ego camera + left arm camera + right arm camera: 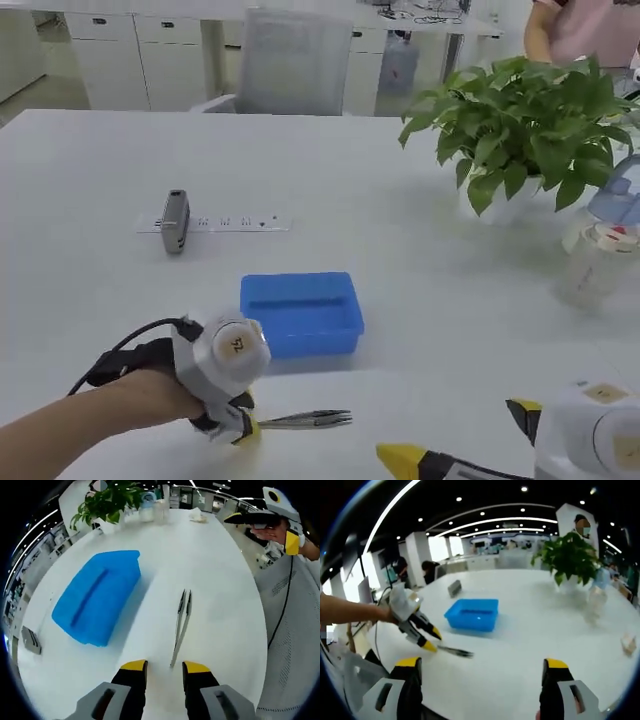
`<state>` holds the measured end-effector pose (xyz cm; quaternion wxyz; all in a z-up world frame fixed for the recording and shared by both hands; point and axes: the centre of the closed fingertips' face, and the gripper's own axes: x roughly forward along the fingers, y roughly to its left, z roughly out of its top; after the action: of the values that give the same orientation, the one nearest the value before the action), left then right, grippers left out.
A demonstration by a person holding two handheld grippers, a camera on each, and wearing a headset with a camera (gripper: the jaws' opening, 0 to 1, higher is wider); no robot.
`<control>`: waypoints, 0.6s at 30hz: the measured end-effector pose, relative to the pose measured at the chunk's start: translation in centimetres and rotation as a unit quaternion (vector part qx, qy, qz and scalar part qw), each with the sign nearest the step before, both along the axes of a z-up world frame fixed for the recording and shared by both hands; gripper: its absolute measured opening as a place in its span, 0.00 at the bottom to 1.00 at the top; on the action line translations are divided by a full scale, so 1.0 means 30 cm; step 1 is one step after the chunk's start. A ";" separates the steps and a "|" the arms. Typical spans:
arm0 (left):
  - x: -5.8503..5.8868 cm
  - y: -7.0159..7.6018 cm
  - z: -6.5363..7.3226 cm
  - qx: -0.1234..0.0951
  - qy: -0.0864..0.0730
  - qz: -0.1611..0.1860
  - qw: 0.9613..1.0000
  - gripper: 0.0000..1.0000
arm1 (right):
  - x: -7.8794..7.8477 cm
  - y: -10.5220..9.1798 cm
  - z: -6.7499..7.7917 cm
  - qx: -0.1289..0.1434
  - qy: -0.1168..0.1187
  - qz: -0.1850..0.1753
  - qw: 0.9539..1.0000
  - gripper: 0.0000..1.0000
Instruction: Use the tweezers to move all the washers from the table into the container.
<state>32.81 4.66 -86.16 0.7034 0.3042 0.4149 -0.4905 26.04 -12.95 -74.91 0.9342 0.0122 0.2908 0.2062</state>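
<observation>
Nearest the viewer, at the lower right of the head view, the right gripper (481,663) hovers over the white table (450,300). Its yellow-tipped jaws are spread wide and hold nothing.

At the lower left, a hand (150,395) carries the left gripper (165,667). Its jaws stand a little apart. The joined end of the slim metal tweezers (181,625) lies between the two yellow tips, and neither tip is seen pressing on it.

The tweezers lie flat on the table.
- In the left gripper view their long axis continues the gripper's own line, with the two separated points aimed away from the jaws.
- In the head view the same axis runs left to right, roughly parallel to the near long wall of the container, with the points directed to the right, towards the right gripper.

Just beyond the tweezers, and apart from them, sits the blue rectangular plastic container (305,340). It stands upright with its open top facing up.

Farther back on the left lies a flat white power strip (235,223), with a small grey block (175,220) at its left end.

At the far right stands a leafy green potted plant (525,120), and a blurred clear bottle (600,255) is just in front of it.
</observation>
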 end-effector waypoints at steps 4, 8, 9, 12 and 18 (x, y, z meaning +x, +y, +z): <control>-0.001 0.003 0.032 -0.020 -0.004 0.025 0.999 0.38 | 0.000 0.000 -0.002 0.006 0.001 0.001 1.000 0.99; -0.006 0.017 0.071 -0.050 -0.006 0.076 0.996 0.52 | -0.002 0.003 -0.001 0.004 -0.001 0.003 1.000 0.99; -0.013 0.025 0.079 -0.060 0.002 0.096 0.994 0.54 | -0.003 0.004 -0.001 0.004 -0.002 0.004 1.000 0.99; -0.033 0.033 0.100 -0.097 0.027 0.144 0.984 0.62 | -0.006 0.008 0.000 0.003 -0.002 0.007 1.000 0.99; -0.063 0.094 0.180 -0.119 0.010 0.201 0.972 0.72 | -0.009 0.014 -0.007 0.001 -0.001 0.015 1.000 0.99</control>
<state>30.92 7.48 -80.77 0.8141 0.1239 0.4135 -0.3884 25.77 -12.54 -75.10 0.9314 0.0083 0.2897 0.2204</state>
